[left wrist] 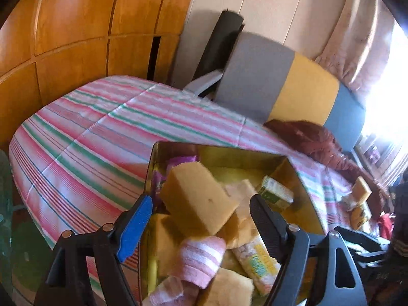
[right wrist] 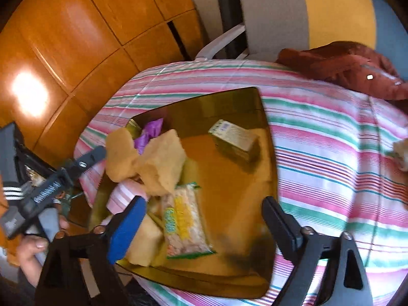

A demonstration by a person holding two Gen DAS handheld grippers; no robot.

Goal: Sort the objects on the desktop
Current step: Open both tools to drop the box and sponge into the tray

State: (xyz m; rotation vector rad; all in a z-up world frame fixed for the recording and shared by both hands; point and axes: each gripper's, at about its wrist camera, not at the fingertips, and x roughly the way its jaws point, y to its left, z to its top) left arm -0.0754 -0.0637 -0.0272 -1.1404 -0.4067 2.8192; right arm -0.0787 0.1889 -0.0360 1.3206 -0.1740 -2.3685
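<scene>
- The gold tin [right wrist: 265, 137] sat on the striped surface [right wrist: 331, 153] directly beneath and ahead of both grippers, already holding most of the sorted things.
- The left gripper [left wrist: 201, 210] hung over the tin's near end with its jaws spread wide; a yellow sponge block [left wrist: 199, 199] sat tilted in the gap between them, and whether either finger touched it could not be told.
- The right gripper [right wrist: 204, 210] was spread too and held nothing, poised above the tin's near edge.
- The sponge block looked light, soft and springy — it would squash rather than slip, so a hold across its two broad flat faces near the middle seemed best, with only gentle pressure.
- Just below the left gripper lay a pink-striped rolled cloth [left wrist: 199, 260], limp and easily pinched at its bulk.
- A snack packet [right wrist: 181, 219] lay ahead of the right gripper's blue finger — crinkly, light and probably slick, best taken across its narrow width.
- Farther ahead of the right gripper stood a small green carton [right wrist: 234, 142], stiff-sided, grippable on opposite flat walls.
</scene>
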